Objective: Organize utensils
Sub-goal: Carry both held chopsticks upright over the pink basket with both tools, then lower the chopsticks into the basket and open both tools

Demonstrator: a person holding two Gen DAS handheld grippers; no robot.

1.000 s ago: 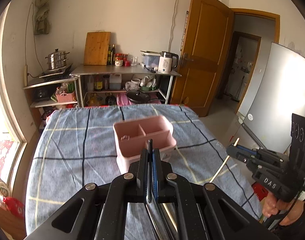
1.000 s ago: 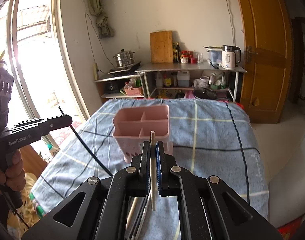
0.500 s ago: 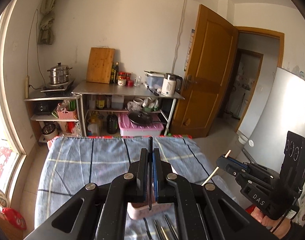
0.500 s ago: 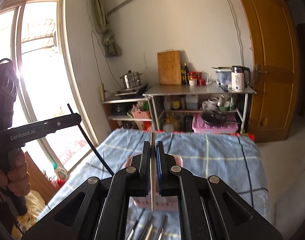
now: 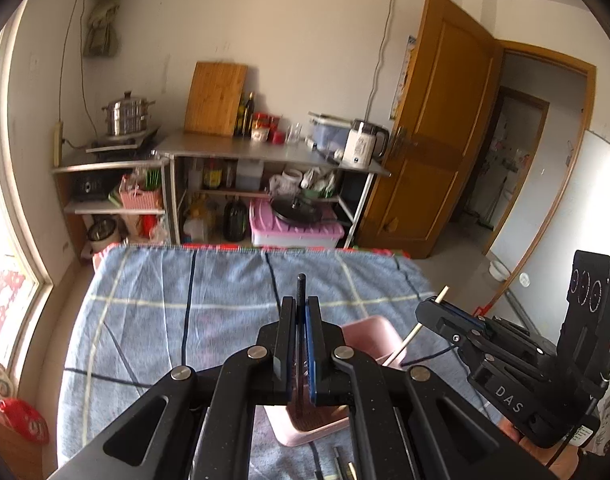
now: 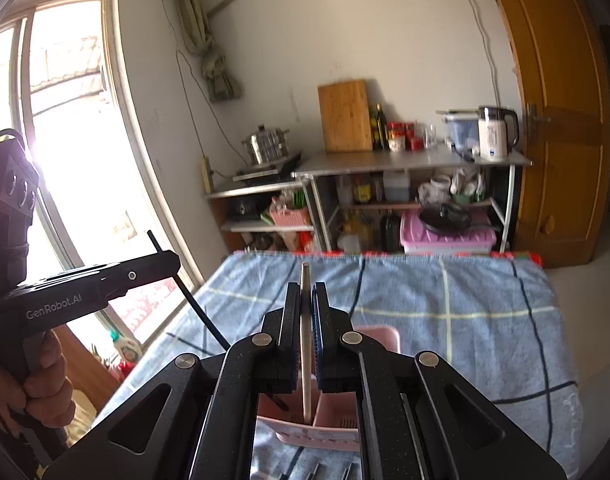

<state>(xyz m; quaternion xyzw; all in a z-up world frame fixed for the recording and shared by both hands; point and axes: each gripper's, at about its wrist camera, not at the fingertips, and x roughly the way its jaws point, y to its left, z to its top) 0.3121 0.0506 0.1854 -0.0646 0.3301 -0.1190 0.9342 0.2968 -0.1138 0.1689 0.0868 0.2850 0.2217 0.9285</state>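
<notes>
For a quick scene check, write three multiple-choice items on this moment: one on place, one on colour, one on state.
1. The pink plastic utensil holder stands on:
A. the blue checked cloth
B. a steel shelf
C. the floor

2. The left gripper holds a chopstick coloured:
A. red
B. black
C. pale

3. The right gripper is:
A. open, empty
B. shut on the pale wooden chopstick
C. shut, empty

Answers: 1 A, cloth shows all round the holder; 2 B, the thin black chopstick pokes out between its fingers; 3 B, fingers pinch the pale stick.
</notes>
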